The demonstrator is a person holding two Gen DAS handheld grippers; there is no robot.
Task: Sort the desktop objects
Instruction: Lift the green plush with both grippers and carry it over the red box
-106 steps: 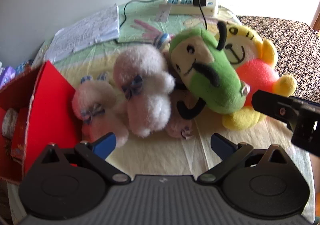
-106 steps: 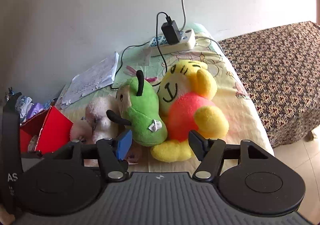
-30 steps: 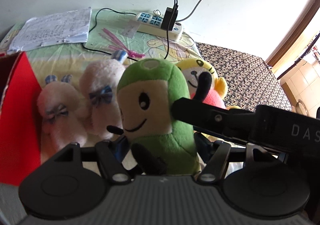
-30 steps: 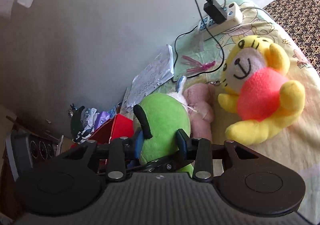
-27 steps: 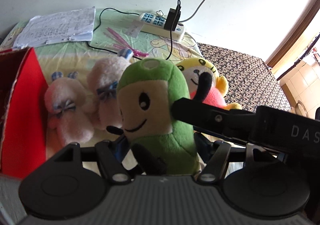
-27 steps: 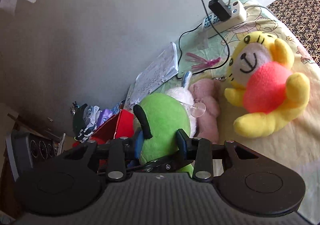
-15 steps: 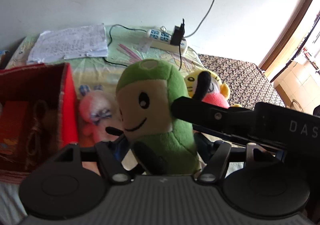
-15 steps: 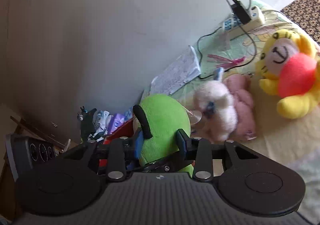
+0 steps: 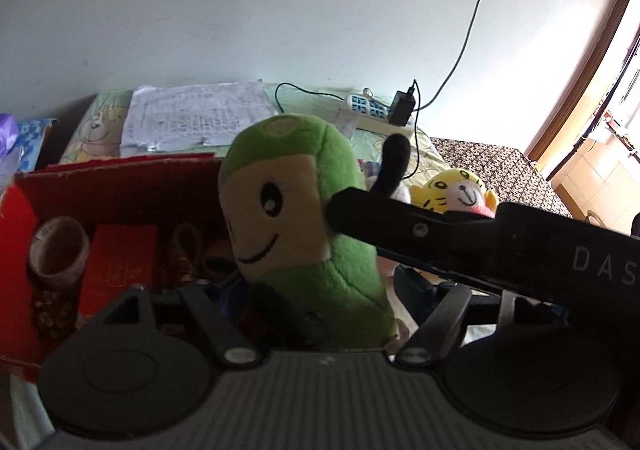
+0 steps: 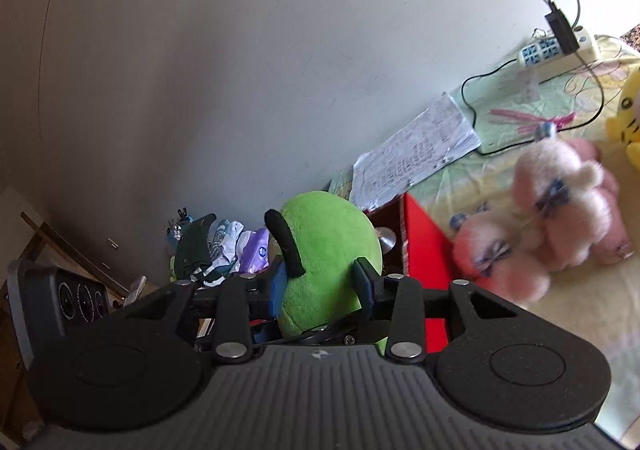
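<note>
Lifted clear of the other toys a few seconds back, the green plush now hangs by the red box.

Biggest thing in reach is the red box (image 9: 120,186), open-topped on the desk (image 10: 576,298), already holding a tape roll (image 9: 60,250) and a red packet (image 9: 118,266). The green plush (image 9: 296,218) is held upright just at the box's near wall, both grippers clamped on it: the right gripper (image 10: 320,286) squeezes its body between blue-padded fingers (image 10: 277,292), and the left gripper (image 9: 320,314) pinches its lower end. The pink plush pair (image 10: 552,218) and the yellow tiger (image 9: 460,190) wait on the desk. I'd say this is the carry-to-box step; next it wants moving over the opening, lowering, then both grips letting go.
</note>
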